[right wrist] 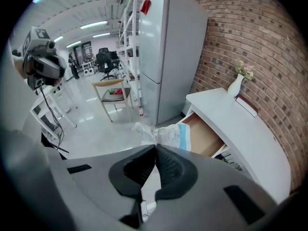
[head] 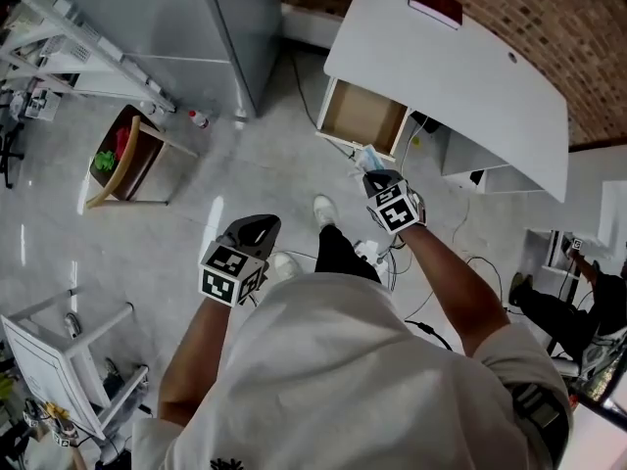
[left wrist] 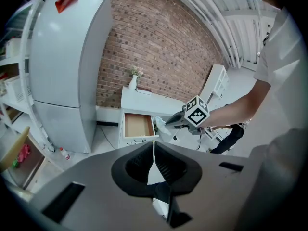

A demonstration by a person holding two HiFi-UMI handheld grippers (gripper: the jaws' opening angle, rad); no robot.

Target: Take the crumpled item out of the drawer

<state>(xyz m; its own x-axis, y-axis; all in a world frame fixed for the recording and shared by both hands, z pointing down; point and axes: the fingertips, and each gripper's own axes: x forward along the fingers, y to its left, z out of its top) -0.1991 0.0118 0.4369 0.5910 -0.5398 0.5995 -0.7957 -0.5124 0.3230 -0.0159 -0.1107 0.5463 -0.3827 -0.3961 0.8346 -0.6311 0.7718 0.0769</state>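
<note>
Layout, desk area

The desk (head: 460, 76) stands against the brick wall (head: 549, 18), with the refrigerator (head: 167, 27) to its left. The drawer (head: 364, 116) projects from the desk front. The crumpled item (head: 364, 155) sits just before it (outside the drawer) between the jaws of the right gripper (head: 370, 171). The left gripper (head: 257, 225) lies further left, well apart. A bottle (head: 199, 118) stands on the floor beside the refrigerator.

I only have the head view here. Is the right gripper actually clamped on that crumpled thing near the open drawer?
Observer: Yes. In the right gripper view, the right gripper has its jaws closed on the edge of the crumpled item, which is white with a blue patch.
Operator: And the left one, is it holding anything?
Observer: No. The left gripper view shows the left gripper with its jaws together and nothing between them.
</note>
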